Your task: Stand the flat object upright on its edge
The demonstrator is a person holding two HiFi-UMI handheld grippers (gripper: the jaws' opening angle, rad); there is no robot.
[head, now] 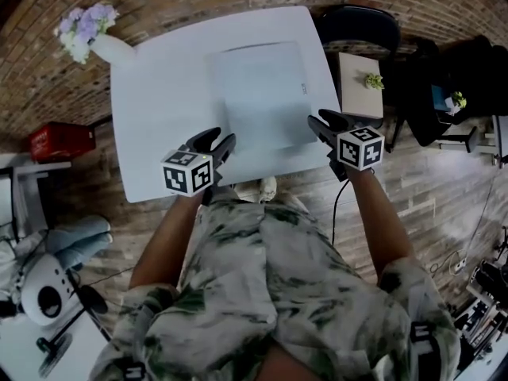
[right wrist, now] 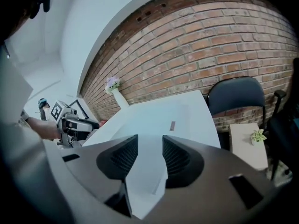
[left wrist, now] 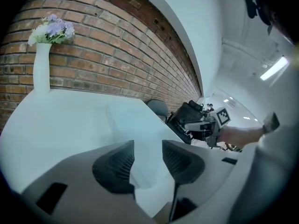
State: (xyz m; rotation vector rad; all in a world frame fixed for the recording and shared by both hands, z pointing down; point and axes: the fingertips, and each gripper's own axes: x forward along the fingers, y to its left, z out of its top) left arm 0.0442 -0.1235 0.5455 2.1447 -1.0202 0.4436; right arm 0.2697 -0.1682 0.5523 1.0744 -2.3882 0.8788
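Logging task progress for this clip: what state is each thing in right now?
Flat white object: lying flat on the table, not yet upright.
Left gripper: jaws apart at the object's near corner, not gripping.
Right gripper: jaws apart at its other near corner, not gripping.
Vase: upright, holding flowers.

This looks like an office or studio workroom rather than a home. A brick wall (right wrist: pixel 224 45) runs behind a white bench (head: pixel 159 117), with a black chair (right wrist: pixel 236 97) and a small stand (head: pixel 357 98) bearing a potted plant (head: pixel 373 79) beside it. A vase (left wrist: pixel 41 66) of flowers dresses the bench, a strip light (left wrist: pixel 273 68) glows overhead, and cabled equipment (head: pixel 488 292) crowds the plank floor (head: pixel 429 205).
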